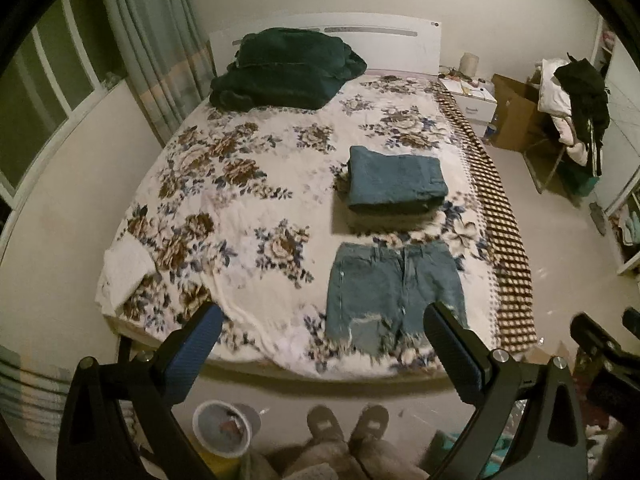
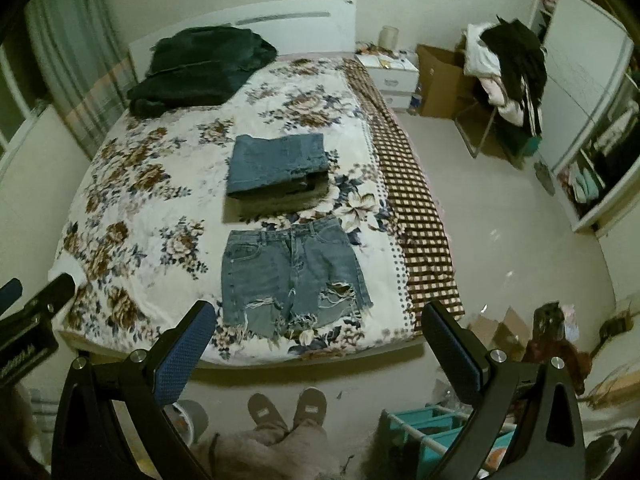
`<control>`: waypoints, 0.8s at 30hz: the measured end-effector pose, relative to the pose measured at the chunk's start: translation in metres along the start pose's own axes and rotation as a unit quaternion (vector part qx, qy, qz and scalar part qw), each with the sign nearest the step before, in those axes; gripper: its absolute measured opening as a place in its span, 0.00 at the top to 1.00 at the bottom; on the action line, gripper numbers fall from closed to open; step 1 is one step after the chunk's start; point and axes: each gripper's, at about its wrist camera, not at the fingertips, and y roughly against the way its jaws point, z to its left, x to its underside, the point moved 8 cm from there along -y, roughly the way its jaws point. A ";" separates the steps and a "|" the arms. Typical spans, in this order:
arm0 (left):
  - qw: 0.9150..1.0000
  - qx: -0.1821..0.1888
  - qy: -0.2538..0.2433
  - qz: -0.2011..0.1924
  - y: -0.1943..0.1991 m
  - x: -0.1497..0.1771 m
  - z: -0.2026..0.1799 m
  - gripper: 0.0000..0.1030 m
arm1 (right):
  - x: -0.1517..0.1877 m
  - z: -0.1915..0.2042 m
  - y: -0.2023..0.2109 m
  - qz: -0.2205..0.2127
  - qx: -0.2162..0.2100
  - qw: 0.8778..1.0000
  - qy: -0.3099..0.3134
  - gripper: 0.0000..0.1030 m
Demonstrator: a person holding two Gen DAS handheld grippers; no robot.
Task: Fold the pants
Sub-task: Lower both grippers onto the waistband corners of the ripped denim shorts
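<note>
A pair of ripped blue denim shorts (image 1: 394, 294) lies flat, unfolded, near the foot edge of the bed; it also shows in the right wrist view (image 2: 292, 276). Behind it sits a stack of folded jeans (image 1: 394, 184), also in the right wrist view (image 2: 278, 170). My left gripper (image 1: 322, 328) is open and empty, held high above the foot of the bed. My right gripper (image 2: 316, 328) is open and empty too, at about the same height. Each gripper shows at the edge of the other's view.
The bed has a floral cover (image 1: 240, 184) with a checked side strip (image 1: 504, 240). A dark green blanket (image 1: 284, 68) lies by the headboard. A white cloth (image 1: 122, 276) lies at the left corner. A bin (image 1: 224, 426), slippered feet (image 1: 348, 426), teal rack (image 2: 432, 428), boxes and a clothes-laden chair (image 2: 508, 72) stand around.
</note>
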 end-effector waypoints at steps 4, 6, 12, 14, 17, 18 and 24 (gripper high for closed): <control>1.000 -0.006 -0.007 0.003 -0.049 -0.015 -0.008 0.00 | -0.017 -0.003 -0.053 0.010 0.016 1.000 -0.002 0.00; 1.000 -0.015 -0.010 0.013 -0.076 -0.021 -0.012 0.00 | -0.027 -0.001 -0.080 0.016 0.017 1.000 0.001 0.00; 0.997 -0.049 -0.003 0.064 -0.161 -0.023 -0.041 0.00 | -0.061 -0.021 -0.197 0.067 -0.009 0.998 0.008 0.00; 0.995 -0.060 0.007 0.080 -0.192 -0.019 -0.059 0.00 | -0.074 -0.030 -0.242 0.089 -0.028 0.996 0.011 0.00; 0.991 -0.071 0.028 0.112 -0.237 -0.010 -0.082 0.00 | -0.095 -0.047 -0.322 0.126 -0.054 0.990 0.022 0.00; 0.989 -0.072 0.039 0.126 -0.256 -0.005 -0.094 0.00 | -0.101 -0.050 -0.345 0.139 -0.060 0.988 0.026 0.00; 0.971 -0.055 0.113 0.205 -0.362 0.051 -0.161 0.00 | -0.126 -0.071 -0.514 0.210 -0.092 0.971 0.073 0.15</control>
